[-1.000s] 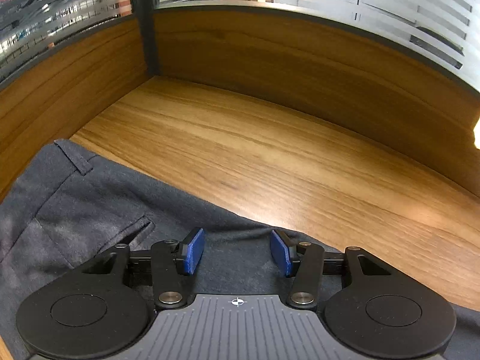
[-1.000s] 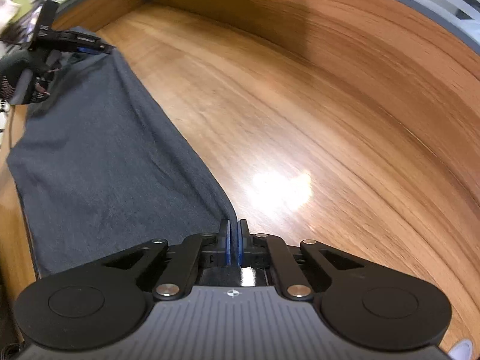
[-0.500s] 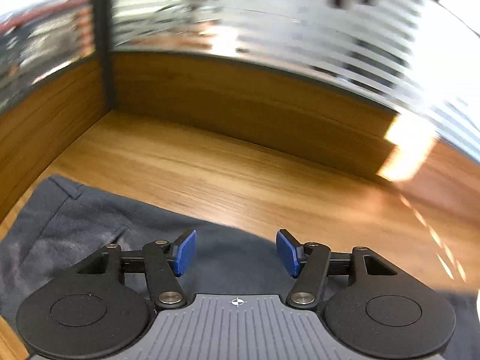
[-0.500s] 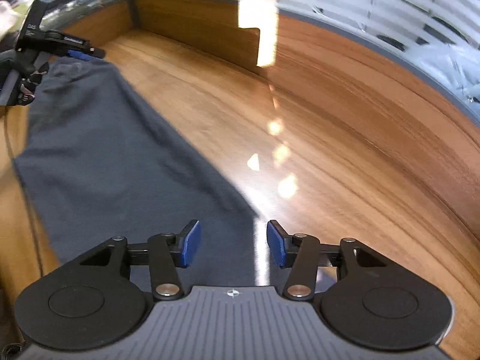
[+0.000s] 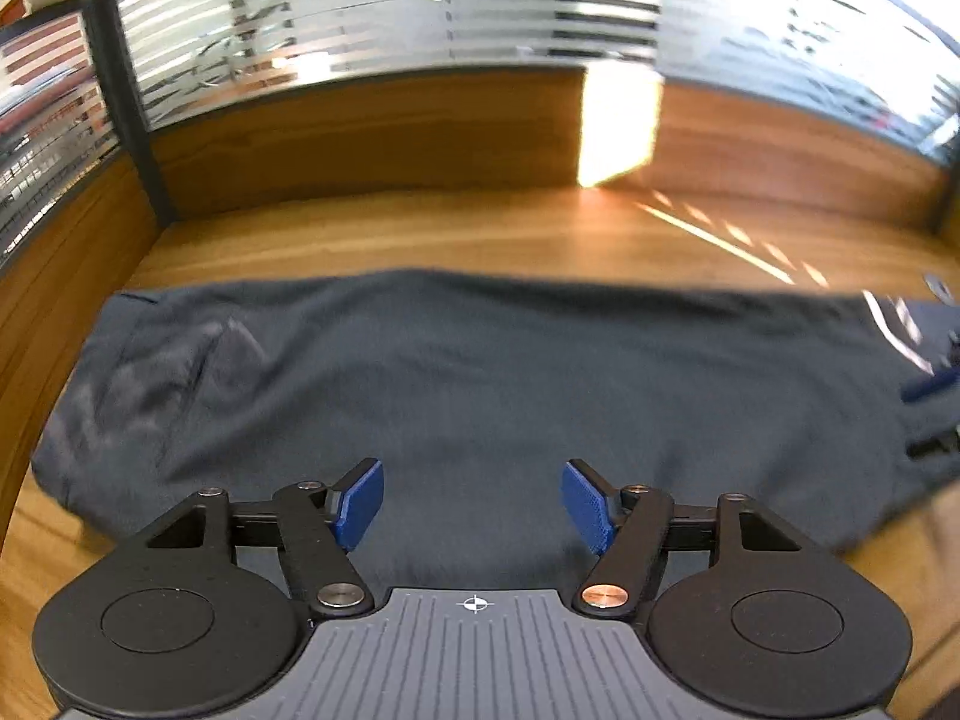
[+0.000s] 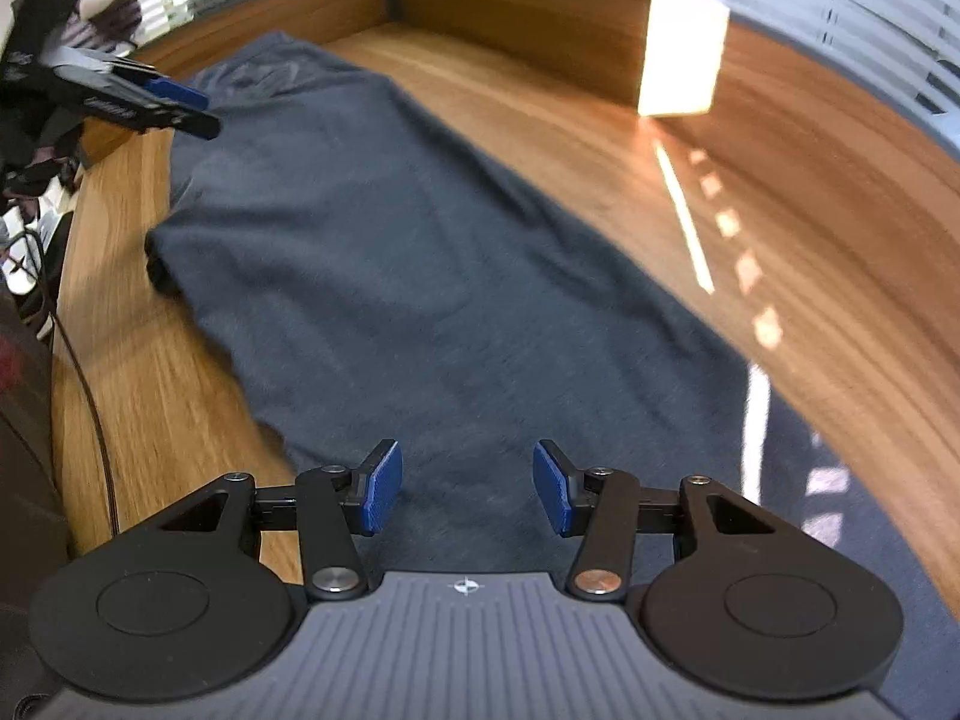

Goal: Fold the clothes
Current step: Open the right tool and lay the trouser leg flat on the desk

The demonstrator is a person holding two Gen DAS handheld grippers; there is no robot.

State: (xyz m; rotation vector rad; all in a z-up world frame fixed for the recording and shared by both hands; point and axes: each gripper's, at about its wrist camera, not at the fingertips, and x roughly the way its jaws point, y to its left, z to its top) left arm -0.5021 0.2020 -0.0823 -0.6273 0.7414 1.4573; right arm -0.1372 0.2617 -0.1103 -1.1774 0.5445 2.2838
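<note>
Trousers of dark grey, soft-looking cloth lie long and flat across our glossy wood-grain table. Our left gripper and right gripper hang above the fabric, blue ribbed pads spread wide, holding and touching nothing.

You've got dark grey trousers lying flat on the wooden desk, folded lengthwise into one long strip. Waistband end w/ pocket sits at the left, near the desk's corner; leg end runs off to the right. Fabric mostly smooth, slight creases by the pocket. Seen lengthwise from the right-wrist cam.
</note>
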